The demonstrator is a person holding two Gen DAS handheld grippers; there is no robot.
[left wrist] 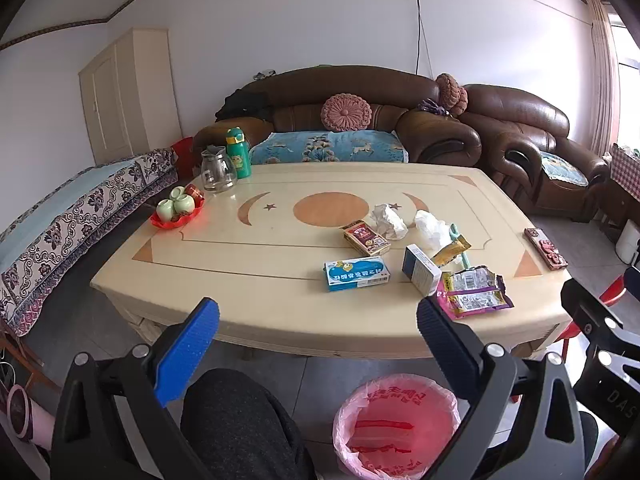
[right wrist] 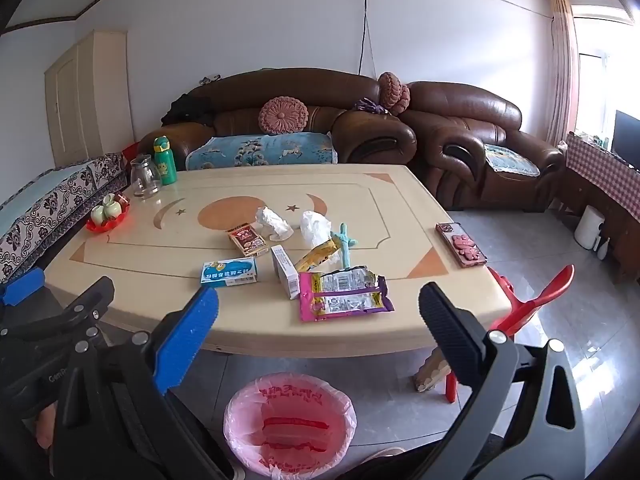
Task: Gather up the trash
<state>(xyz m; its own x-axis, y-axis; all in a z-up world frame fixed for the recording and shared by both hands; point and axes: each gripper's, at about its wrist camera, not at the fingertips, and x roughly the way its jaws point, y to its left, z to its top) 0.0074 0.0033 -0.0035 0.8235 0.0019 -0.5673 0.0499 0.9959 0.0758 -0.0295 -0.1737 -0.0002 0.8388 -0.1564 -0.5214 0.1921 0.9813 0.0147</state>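
Trash lies on the cream table [left wrist: 248, 256] [right wrist: 152, 256]: a torn purple snack wrapper [left wrist: 474, 292] [right wrist: 344, 294], a blue medicine box [left wrist: 357, 275] [right wrist: 229, 272], a white box [left wrist: 421, 269] [right wrist: 285, 271], a red carton [left wrist: 366, 238] [right wrist: 248, 241], crumpled tissue [left wrist: 387, 220] [right wrist: 274, 222], a white plastic wad [left wrist: 432, 228] [right wrist: 315, 226] and a yellow sachet [left wrist: 452, 252] [right wrist: 316, 258]. A pink-lined bin [left wrist: 396, 424] [right wrist: 290, 420] stands on the floor below the near edge. My left gripper [left wrist: 318, 316] and right gripper [right wrist: 318, 312] both hang open and empty short of the table.
A red tray of green cups [left wrist: 178, 210] [right wrist: 108, 214], a glass jug [left wrist: 217, 170] [right wrist: 145, 176] and a green bottle [left wrist: 238, 153] [right wrist: 165, 161] stand at the far left. A phone [left wrist: 546, 248] [right wrist: 461, 244] lies at the right edge. A red stool [right wrist: 528, 308] stands right; a knee [left wrist: 236, 420] is below.
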